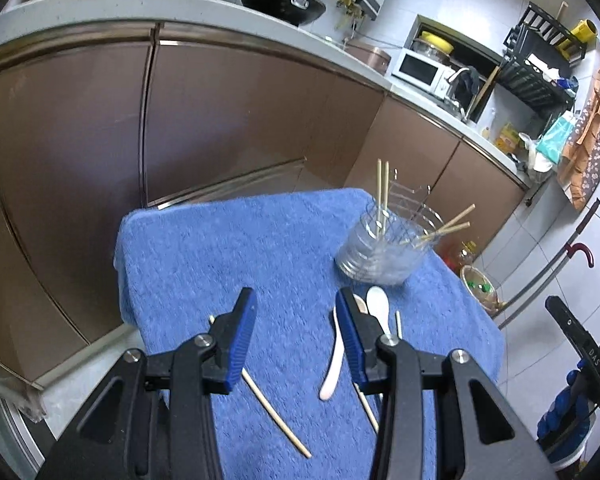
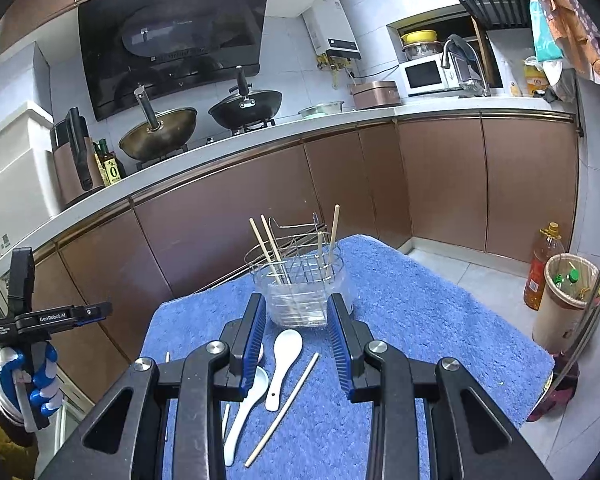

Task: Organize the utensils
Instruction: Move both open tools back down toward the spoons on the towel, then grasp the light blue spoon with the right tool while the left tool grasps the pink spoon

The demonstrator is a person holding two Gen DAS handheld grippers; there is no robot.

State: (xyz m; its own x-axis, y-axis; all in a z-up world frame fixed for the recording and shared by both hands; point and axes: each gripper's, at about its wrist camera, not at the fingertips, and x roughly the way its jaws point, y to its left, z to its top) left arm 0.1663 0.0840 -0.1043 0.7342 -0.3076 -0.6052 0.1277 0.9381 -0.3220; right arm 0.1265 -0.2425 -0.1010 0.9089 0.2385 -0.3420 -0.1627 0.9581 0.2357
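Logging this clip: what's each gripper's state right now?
Left gripper: open, nothing between its fingers.
Right gripper: open, holding nothing; spoons and chopsticks lie below on the towel.

Table under a blue towel, utensils loose on it

The table (image 2: 440,320) carries a clear utensil holder (image 2: 300,300) (chopsticks upright inside); just in front of the holder lie two white spoons (image 2: 284,364) and, beside them, loose chopsticks (image 2: 284,404).

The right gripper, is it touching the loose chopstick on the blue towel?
Apart. The right wrist view shows the right gripper empty, above the chopstick, which lies flat on the blue towel between the fingers.
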